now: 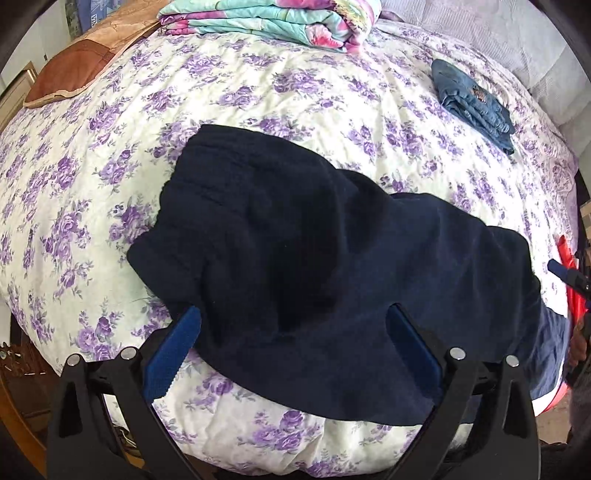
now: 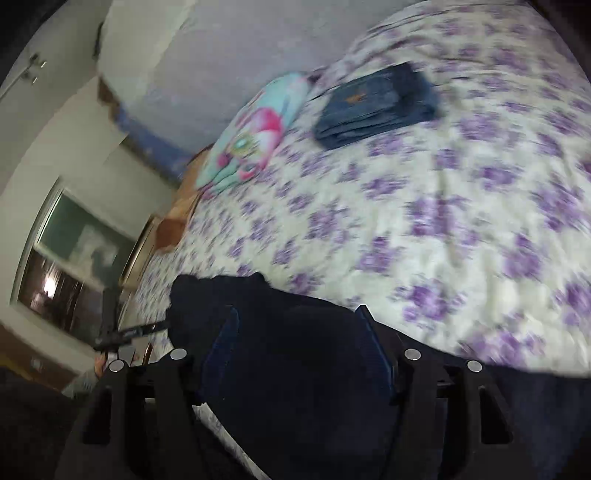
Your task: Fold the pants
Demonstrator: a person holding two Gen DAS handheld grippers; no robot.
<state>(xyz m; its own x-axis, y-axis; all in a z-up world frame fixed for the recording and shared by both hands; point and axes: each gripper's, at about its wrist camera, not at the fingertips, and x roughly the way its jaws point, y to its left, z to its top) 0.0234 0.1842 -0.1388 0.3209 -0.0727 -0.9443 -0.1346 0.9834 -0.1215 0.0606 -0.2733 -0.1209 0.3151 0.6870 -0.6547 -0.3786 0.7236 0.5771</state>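
Dark navy pants [image 1: 314, 266] lie crumpled across the near part of a bed with a purple-flowered cover [image 1: 258, 99]. My left gripper [image 1: 291, 314] is open, its blue-padded fingers [image 1: 173, 354] wide apart on either side of the pants' near edge, gripping nothing. In the blurred right wrist view the same pants [image 2: 295, 350] fill the space between the fingers of my right gripper [image 2: 299, 312], which is open. The right gripper also shows at the right edge of the left wrist view [image 1: 569, 277].
Folded blue jeans [image 1: 472, 99] lie at the far right of the bed, also in the right wrist view [image 2: 376, 107]. A folded floral quilt [image 1: 273, 22] sits at the head of the bed, next to a brown pillow [image 1: 74, 66]. A window [image 2: 70, 266] is on the wall.
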